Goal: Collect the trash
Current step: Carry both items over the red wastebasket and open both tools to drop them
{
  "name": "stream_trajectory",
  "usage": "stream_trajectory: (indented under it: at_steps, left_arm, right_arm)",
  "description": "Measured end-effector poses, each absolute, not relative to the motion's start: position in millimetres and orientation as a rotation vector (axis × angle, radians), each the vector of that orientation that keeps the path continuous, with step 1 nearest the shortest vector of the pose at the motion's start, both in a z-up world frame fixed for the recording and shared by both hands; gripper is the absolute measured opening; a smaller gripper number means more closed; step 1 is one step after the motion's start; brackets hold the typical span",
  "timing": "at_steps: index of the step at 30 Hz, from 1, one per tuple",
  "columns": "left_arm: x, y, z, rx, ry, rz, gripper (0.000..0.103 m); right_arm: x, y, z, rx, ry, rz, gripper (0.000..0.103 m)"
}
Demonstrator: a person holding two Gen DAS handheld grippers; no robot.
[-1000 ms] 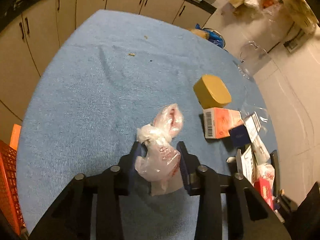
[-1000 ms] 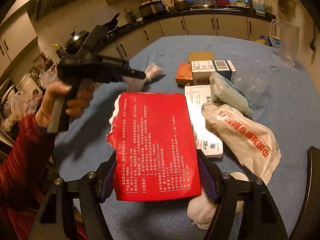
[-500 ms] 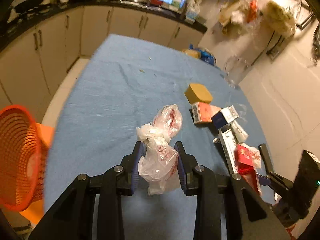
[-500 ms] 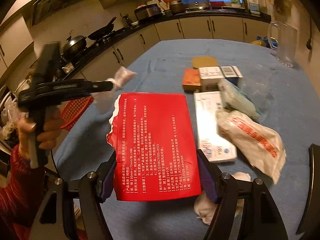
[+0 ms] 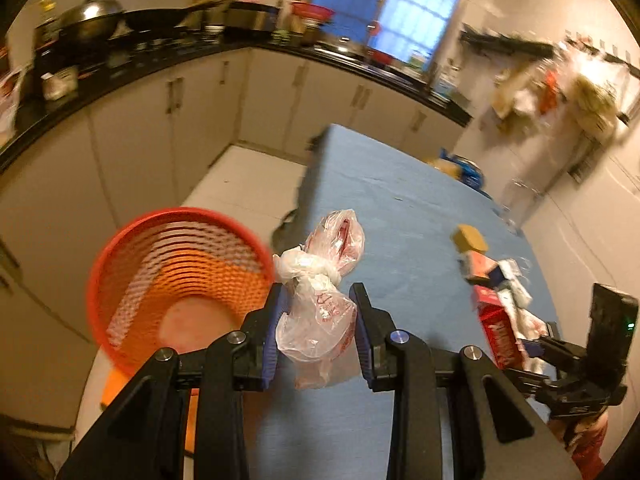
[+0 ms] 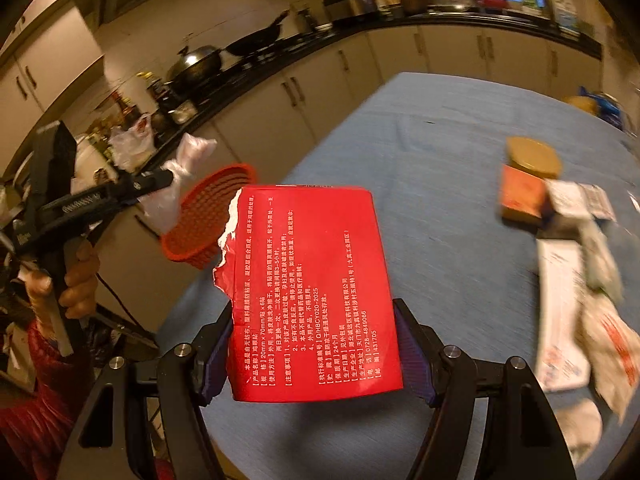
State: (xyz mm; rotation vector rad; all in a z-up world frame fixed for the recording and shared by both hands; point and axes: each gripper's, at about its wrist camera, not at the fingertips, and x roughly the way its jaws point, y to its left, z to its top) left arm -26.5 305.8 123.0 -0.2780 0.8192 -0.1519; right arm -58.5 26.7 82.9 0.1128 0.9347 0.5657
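Two claws aloft: left claw (image 5: 318, 320) clamped on plastic bag (image 5: 320, 304) near orange basket (image 5: 176, 280), right claw (image 6: 316, 354) on red packet (image 6: 308, 292).

My left gripper (image 5: 318, 332) and right gripper (image 6: 316, 354) are matte black frames with silver screw heads and ribbed blue finger pads (image 5: 271, 344). My bare hand (image 6: 76, 280) shows beside a red patterned sleeve (image 6: 40, 400).
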Motion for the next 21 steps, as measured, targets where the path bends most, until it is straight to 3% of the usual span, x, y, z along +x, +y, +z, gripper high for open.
stream_trajectory:
  at_steps: [10,21]
  left_arm:
    - [-18,383,95,-0.345,0.84,-0.006,0.031]
    - [-2,416,53,-0.354,0.9,0.047,0.031]
  right_arm:
    - [-13,134,96,0.106,0.991,0.728,0.077]
    - [63,233,53,0.304,1.187,0.835,0.077]
